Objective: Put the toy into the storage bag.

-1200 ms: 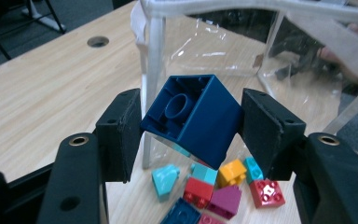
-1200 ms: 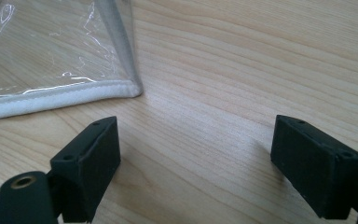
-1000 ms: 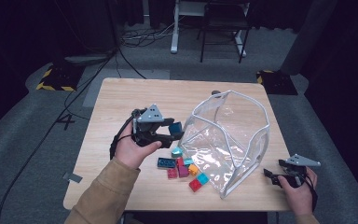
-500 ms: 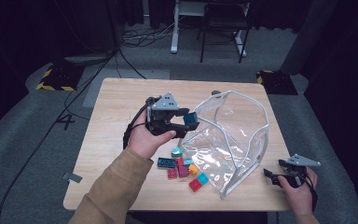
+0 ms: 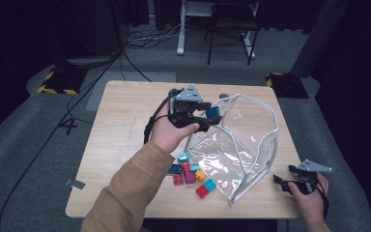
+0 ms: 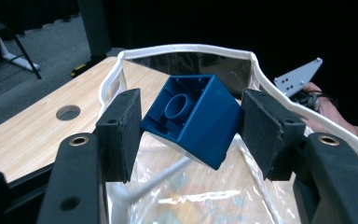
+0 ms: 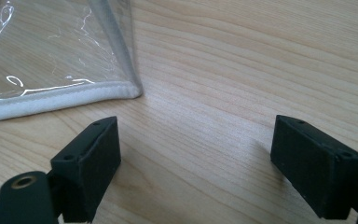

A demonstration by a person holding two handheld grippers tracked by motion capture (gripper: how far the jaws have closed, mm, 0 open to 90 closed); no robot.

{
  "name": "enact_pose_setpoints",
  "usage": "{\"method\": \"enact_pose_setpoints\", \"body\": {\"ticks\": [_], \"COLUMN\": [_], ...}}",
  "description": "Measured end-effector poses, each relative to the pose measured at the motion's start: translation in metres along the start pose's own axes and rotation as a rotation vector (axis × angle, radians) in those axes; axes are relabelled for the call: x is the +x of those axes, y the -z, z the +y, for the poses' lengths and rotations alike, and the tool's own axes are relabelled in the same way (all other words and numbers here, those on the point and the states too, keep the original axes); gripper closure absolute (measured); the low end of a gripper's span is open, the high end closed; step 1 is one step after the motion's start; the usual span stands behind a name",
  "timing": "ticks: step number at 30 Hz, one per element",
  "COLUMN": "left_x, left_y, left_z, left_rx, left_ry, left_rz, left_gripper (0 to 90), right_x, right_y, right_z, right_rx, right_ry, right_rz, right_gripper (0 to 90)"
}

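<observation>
Dark blue plastic, a hollow square building brick [image 6: 193, 119] sits tilted between the two black pads of the left claw [image 6: 191, 128], its open underside with one round tube turned toward the camera; both pads press on its sides, so the left claw is clamped on the brick. In the high view the left claw [image 5: 204, 117] holds the brick [image 5: 214, 113] in the air at the open mouth of a clear plastic pouch with white piping along its edges [image 5: 244, 145]; the pouch [image 6: 186, 51] stands open on the pale wooden tabletop [image 5: 125, 125], its rim arching just behind the brick in the left gripper view. A small heap of loose bricks in red, magenta, teal, orange and blue [image 5: 191, 173] lies on the tabletop just beside the near left side of the pouch, below the tan sleeve [image 5: 130, 188] of the left arm. The right claw [image 5: 282, 183] rests low at the near right edge of the tabletop, well apart from the brick; its pads stand wide apart over bare wood [image 7: 223, 140], with nothing between them, and a corner of the pouch [image 7: 121, 88] lies just ahead of them.
</observation>
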State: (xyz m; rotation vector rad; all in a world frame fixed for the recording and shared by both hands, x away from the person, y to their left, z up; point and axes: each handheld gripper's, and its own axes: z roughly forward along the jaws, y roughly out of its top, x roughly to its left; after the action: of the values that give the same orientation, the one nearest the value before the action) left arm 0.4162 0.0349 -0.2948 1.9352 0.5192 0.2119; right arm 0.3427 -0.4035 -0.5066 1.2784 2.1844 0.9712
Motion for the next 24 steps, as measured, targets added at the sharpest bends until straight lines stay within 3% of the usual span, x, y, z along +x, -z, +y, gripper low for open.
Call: {"method": "enact_pose_setpoints", "body": {"ticks": [13, 24], "left_x": [-0.001, -0.002], "left_y": [-0.047, -0.080], "left_z": [0.019, 0.021], "left_rx": [0.005, -0.010], "left_ry": [0.000, 0.008], "left_rz": [0.004, 0.005], "left_gripper": [40.9, 40.9], "right_x": [0.000, 0.000], "right_y": [0.000, 0.000], "right_z": [0.000, 0.000], "right_rx": [0.001, 0.000], "right_ry": [0.000, 0.006], "right_rz": [0.001, 0.007], "right_gripper": [15.9, 16.0]}}
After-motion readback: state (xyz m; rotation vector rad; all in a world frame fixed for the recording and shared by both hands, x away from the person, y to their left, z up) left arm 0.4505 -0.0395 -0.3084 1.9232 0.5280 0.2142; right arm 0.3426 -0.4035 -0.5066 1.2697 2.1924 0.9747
